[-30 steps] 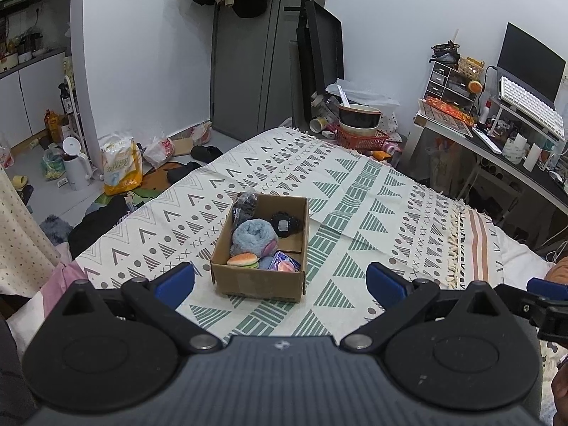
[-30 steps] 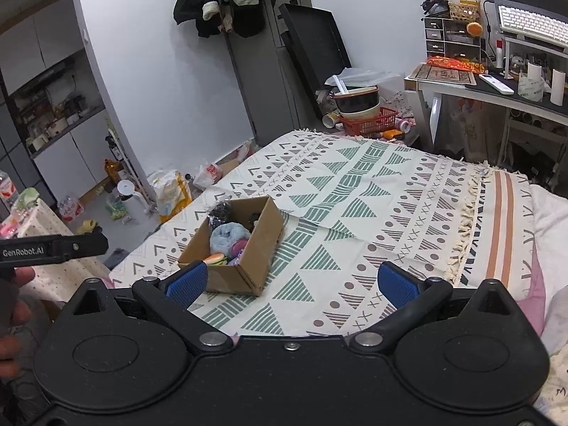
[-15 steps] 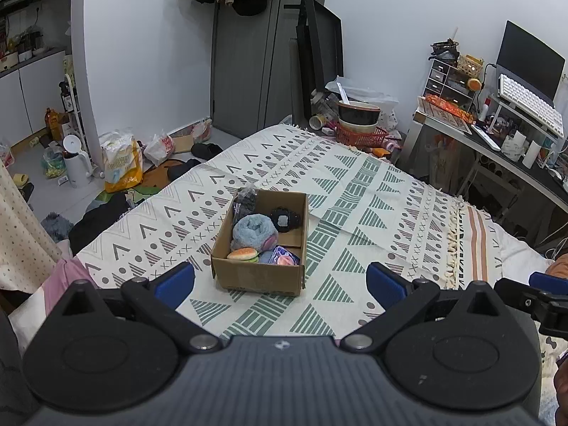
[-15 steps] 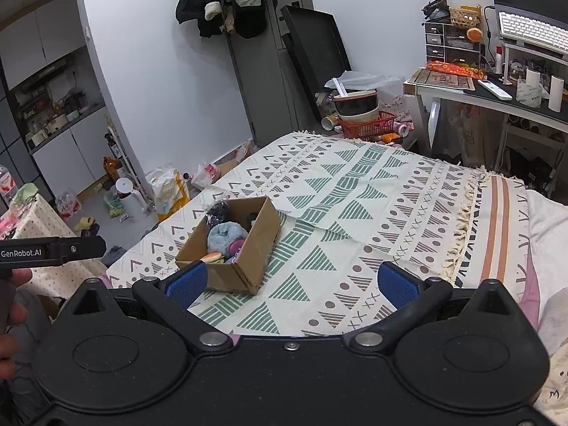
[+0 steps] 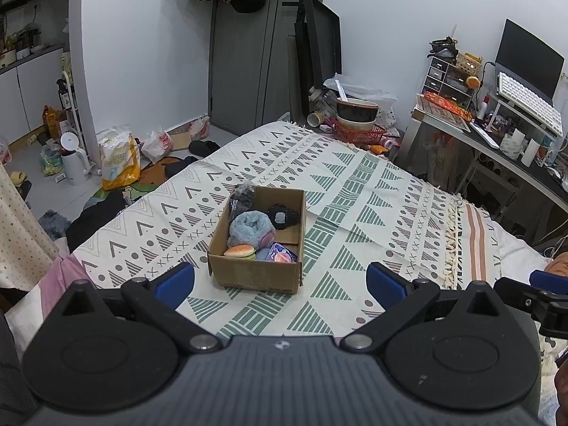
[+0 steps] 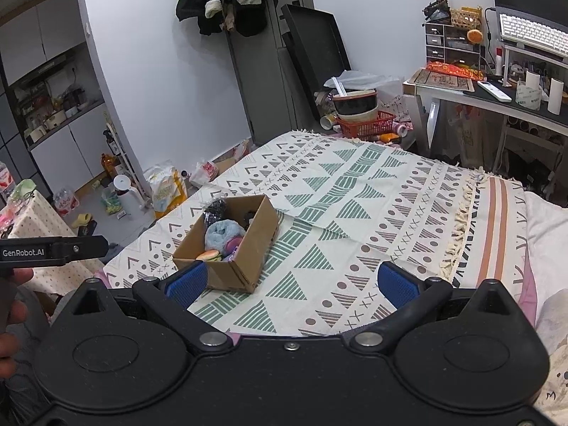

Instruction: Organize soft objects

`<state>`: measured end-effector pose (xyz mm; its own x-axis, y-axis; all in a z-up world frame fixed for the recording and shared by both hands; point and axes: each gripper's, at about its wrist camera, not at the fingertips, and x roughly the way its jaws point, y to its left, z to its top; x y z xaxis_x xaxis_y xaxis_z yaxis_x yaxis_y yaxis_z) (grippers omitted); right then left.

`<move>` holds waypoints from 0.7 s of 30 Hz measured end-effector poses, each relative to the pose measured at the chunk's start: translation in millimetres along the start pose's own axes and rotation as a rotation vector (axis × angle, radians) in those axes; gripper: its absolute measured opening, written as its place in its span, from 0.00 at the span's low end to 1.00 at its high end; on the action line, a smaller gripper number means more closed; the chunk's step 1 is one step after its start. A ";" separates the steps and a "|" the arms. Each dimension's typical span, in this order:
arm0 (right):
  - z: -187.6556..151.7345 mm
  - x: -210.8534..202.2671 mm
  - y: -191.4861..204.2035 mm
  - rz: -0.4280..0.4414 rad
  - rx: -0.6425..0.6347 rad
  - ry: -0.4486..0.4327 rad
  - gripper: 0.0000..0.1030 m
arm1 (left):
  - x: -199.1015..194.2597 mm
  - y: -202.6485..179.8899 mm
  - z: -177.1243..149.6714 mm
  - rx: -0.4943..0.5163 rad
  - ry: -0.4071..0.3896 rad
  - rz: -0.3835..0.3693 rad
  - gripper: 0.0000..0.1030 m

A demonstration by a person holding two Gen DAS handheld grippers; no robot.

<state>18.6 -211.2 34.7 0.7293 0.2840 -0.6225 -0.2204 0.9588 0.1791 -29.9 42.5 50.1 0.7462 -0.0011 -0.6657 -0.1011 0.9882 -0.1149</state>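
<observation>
Left wrist view showed me a cardboard box [image 5: 258, 273] sitting on the bed's patterned cover [image 5: 355, 191], straight ahead of my left claw [image 5: 280, 280], whose blue pads stood wide apart with nothing between them. Inside the box I saw a fluffy blue toy [image 5: 248, 227] near the middle, a burger-shaped toy [image 5: 240, 251] against the near wall, a black pouch with a small window [image 5: 281, 216] toward the far right corner, a dark crinkly bag [image 5: 242, 197] standing in the far left corner, and a purple packet with a pink spot [image 5: 281, 255] at the near right. A purple scrap peeked from under the blue toy; I could not tell what it was. The box's long axis ran away from me, toward the door end of the room, its open top facing up.

From the right wrist camera the box [image 6: 245, 259] lay ahead and to the left of my right claw [image 6: 291, 282], which was likewise spread wide and empty. There the box looked turned, one near corner pointing at me. The blue toy [image 6: 222, 232] and the burger toy [image 6: 209, 255] showed over its wall. The rest of the bed cover [image 6: 372, 213] was bare. The left claw [image 6: 53, 250] showed at the left edge of this view, held in a hand [image 6: 10, 305]. Beyond the bed stood a desk [image 6: 472, 97] with a keyboard [image 6: 532, 33].
</observation>
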 end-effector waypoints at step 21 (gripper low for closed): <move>-0.2 1.3 -4.8 -0.009 0.005 0.002 1.00 | 8.8 -1.9 -1.1 -0.008 0.013 -0.007 0.99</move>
<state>20.6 -215.4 32.8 0.7299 0.2756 -0.6256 -0.2105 0.9613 0.1778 -23.9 40.4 43.7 0.7381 -0.0104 -0.6746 -0.1009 0.9869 -0.1255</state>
